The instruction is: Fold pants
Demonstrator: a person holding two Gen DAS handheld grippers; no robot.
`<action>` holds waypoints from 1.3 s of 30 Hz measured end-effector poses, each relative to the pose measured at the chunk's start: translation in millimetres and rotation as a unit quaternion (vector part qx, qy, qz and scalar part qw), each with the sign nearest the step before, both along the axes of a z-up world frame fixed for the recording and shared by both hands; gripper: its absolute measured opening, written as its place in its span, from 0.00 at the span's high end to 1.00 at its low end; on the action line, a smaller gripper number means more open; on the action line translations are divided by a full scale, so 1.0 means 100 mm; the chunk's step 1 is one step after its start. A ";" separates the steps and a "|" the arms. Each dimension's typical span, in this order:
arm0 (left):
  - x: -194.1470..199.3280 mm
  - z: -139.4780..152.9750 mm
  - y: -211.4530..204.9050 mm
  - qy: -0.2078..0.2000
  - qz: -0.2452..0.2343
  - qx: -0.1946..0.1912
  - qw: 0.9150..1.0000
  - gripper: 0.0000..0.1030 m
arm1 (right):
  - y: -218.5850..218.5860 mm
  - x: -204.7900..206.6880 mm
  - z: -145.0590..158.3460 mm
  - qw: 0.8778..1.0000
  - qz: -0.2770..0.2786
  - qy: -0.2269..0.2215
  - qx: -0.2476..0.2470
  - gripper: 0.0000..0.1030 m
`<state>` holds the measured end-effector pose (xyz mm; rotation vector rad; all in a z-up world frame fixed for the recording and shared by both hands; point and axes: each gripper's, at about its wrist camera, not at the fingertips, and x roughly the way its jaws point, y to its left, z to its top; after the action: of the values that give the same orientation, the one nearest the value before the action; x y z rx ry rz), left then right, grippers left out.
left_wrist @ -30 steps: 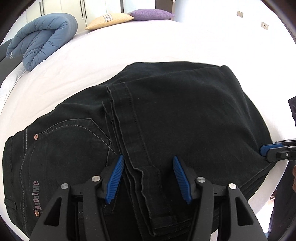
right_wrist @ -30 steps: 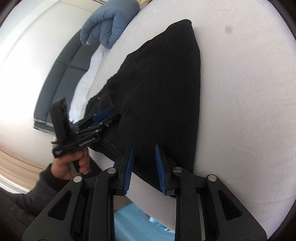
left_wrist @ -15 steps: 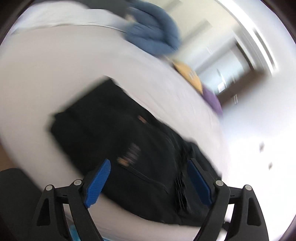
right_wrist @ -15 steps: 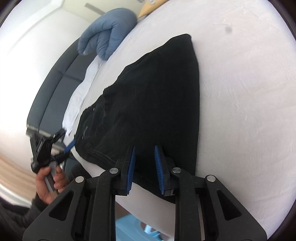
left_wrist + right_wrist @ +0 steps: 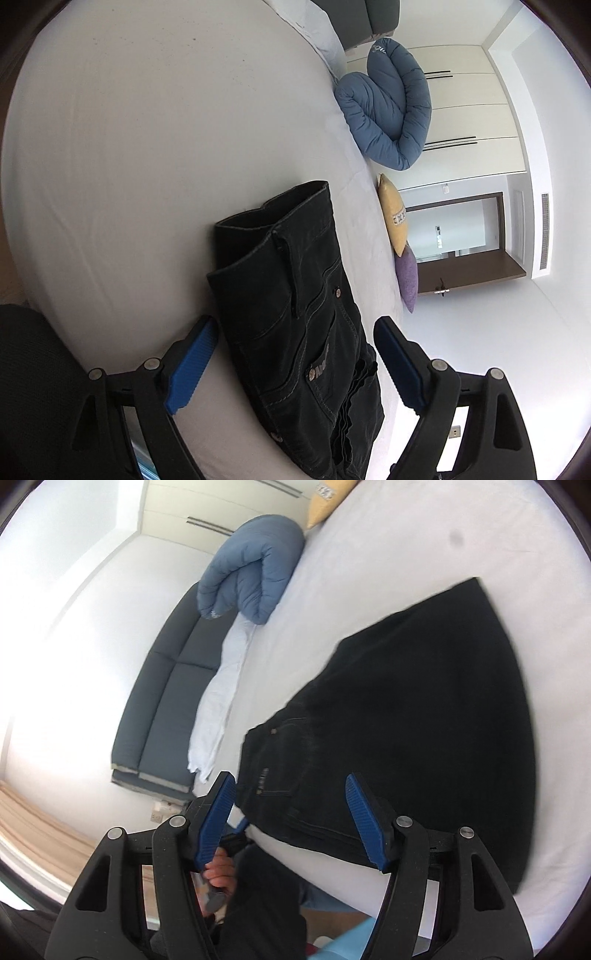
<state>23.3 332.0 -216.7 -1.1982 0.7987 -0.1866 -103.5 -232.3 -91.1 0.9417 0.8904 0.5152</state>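
Observation:
The black pants lie folded on the white bed, waistband end toward me in the left wrist view. My left gripper is open and empty, held above the pants near the bed's edge. In the right wrist view the pants lie flat as a dark folded stack. My right gripper is open and empty, raised over the near edge of the pants. A little of the left gripper and the hand holding it show at the lower left, partly hidden.
A rolled blue duvet, a yellow pillow and a purple pillow lie at the head of the bed. A dark grey sofa stands beside the bed, with a white cloth along the edge.
Both grippers have let go of the pants and opened wide. My left gripper swung away and rolled to a side view; my right gripper lifted back from the pants' edge.

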 end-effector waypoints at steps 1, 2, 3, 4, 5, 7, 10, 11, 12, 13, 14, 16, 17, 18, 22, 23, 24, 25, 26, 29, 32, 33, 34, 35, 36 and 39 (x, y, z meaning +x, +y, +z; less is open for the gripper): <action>0.06 -0.02 -0.02 -0.002 -0.003 -0.005 1.000 0.15 | 0.05 0.04 0.01 1.000 0.005 -0.001 0.000 0.40; 0.10 -0.04 -0.03 -0.002 -0.007 -0.009 1.000 0.15 | 0.08 0.06 0.02 1.000 0.007 -0.001 0.002 0.40; 0.15 -0.06 -0.04 -0.002 -0.008 -0.010 1.000 0.15 | 0.08 0.08 0.01 1.000 0.009 -0.002 0.006 0.40; 0.18 -0.05 -0.05 -0.001 -0.008 -0.014 1.000 0.15 | 0.11 0.11 0.01 1.000 0.011 -0.002 0.011 0.40; 0.22 -0.04 -0.05 0.000 -0.009 -0.018 1.000 0.16 | 0.13 0.13 0.02 1.000 0.011 -0.002 0.013 0.40; 0.27 -0.04 -0.05 0.002 -0.012 -0.022 1.000 0.22 | 0.18 0.21 0.03 1.000 0.016 0.000 0.013 0.40; 0.32 -0.14 -0.03 0.021 -0.011 -0.046 0.999 0.66 | 0.30 0.38 0.05 0.999 0.031 0.010 -0.005 0.40; 0.33 -0.18 -0.02 0.026 -0.012 -0.059 0.998 0.80 | 0.37 0.47 0.05 0.999 0.040 0.018 -0.016 0.40; 0.34 -0.21 -0.01 0.026 -0.012 -0.067 0.997 0.81 | 0.44 0.55 0.04 0.998 0.050 0.025 -0.022 0.40; 0.34 -0.20 -0.01 0.025 -0.012 -0.062 0.998 0.82 | 0.50 0.63 0.03 0.998 0.059 0.028 -0.026 0.40; 0.34 -0.16 -0.03 0.020 -0.015 -0.050 0.998 0.84 | 0.59 0.73 0.01 0.996 0.072 0.033 -0.032 0.40; 0.32 -0.06 -0.06 0.007 -0.017 -0.033 0.999 0.86 | 0.77 0.92 -0.03 0.993 0.092 0.049 -0.049 0.40; 0.31 -0.01 -0.08 0.000 -0.019 -0.025 0.999 0.87 | 0.87 1.02 -0.07 0.992 0.103 0.057 -0.055 0.40; 0.31 0.03 -0.09 -0.005 -0.019 -0.021 1.000 0.88 | 0.95 1.10 -0.11 0.990 0.112 0.062 -0.056 0.40; 0.30 0.22 -0.16 -0.022 -0.026 0.011 0.999 0.88 | 1.23 1.44 -0.31 0.984 0.136 0.092 -0.075 0.40; 0.30 0.28 -0.19 -0.028 -0.030 0.024 0.999 0.88 | 1.30 1.53 -0.40 0.979 0.144 0.116 -0.090 0.40; 0.34 0.33 -0.23 -0.031 -0.031 0.031 0.999 0.88 | 1.35 1.59 -0.52 0.972 0.149 0.146 -0.113 0.42; 0.35 0.37 -0.25 -0.035 -0.033 0.040 0.998 0.88 | 1.38 1.64 -0.62 0.967 0.152 0.164 -0.123 0.42; 0.35 0.44 -0.29 -0.041 -0.036 0.052 0.997 0.88 | 1.37 1.66 -0.65 0.969 0.150 0.158 -0.118 0.42; 0.37 0.61 -0.42 -0.059 -0.046 0.081 0.994 0.88 | 1.35 1.67 -0.69 0.973 0.136 0.151 -0.106 0.42; 0.46 0.87 -0.64 -0.082 -0.067 0.122 0.987 0.88 | 1.47 1.57 -0.66 0.973 0.134 0.116 -0.145 0.42; 0.48 0.98 -0.74 -0.093 -0.078 0.138 0.983 0.88 | 1.50 1.55 -0.66 0.974 0.129 0.107 -0.150 0.42; 0.50 1.07 -0.83 -0.102 -0.088 0.152 0.979 0.88 | 1.50 1.54 -0.66 0.975 0.127 0.103 -0.149 0.42; 0.50 1.20 -0.96 -0.115 -0.101 0.174 0.973 0.88 | 1.48 1.53 -0.66 0.977 0.125 0.101 -0.138 0.42; 0.49 1.28 -1.04 -0.124 -0.111 0.190 0.968 0.88 | 1.43 1.55 -0.66 0.980 0.122 0.104 -0.118 0.42; 0.48 1.55 -1.46 -0.156 -0.150 0.246 0.945 0.88 | 1.17 1.56 -0.60 0.986 0.090 0.130 -0.048 0.41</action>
<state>71.5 186.2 -61.3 -0.5514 0.6893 -0.3929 52.3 -115.7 -151.6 0.8560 1.2341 0.5048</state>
